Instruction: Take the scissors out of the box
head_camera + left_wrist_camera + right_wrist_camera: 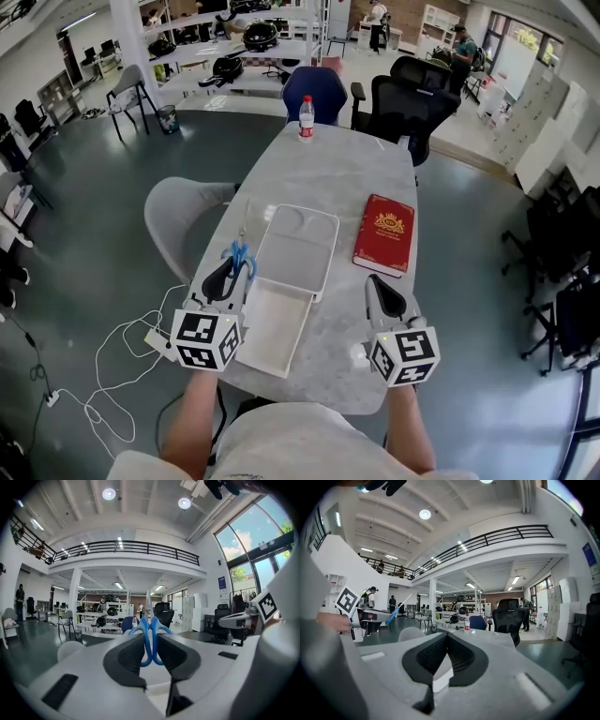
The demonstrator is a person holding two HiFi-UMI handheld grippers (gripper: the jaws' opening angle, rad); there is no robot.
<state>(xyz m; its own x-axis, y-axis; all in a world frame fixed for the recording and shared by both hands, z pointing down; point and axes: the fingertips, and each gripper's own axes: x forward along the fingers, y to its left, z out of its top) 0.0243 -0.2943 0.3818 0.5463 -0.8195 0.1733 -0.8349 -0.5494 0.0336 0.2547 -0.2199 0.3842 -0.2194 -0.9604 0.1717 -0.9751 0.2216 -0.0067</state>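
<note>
the left hand-held gripper [151,641] is clamped on the blue handles of the scissors [143,626], with the blades pointing forward, away from the person. in the head view the scissors [241,256] are outside the white box [323,272], just beside its left rim, over the left edge of the bench [352,173]. the right hand-held gripper [446,638] has its jaws pressed together on nothing, near the bench's right front edge, below the red book [385,234]. the far half of the bench is bare up to a bottle [306,119] at the far end.
</note>
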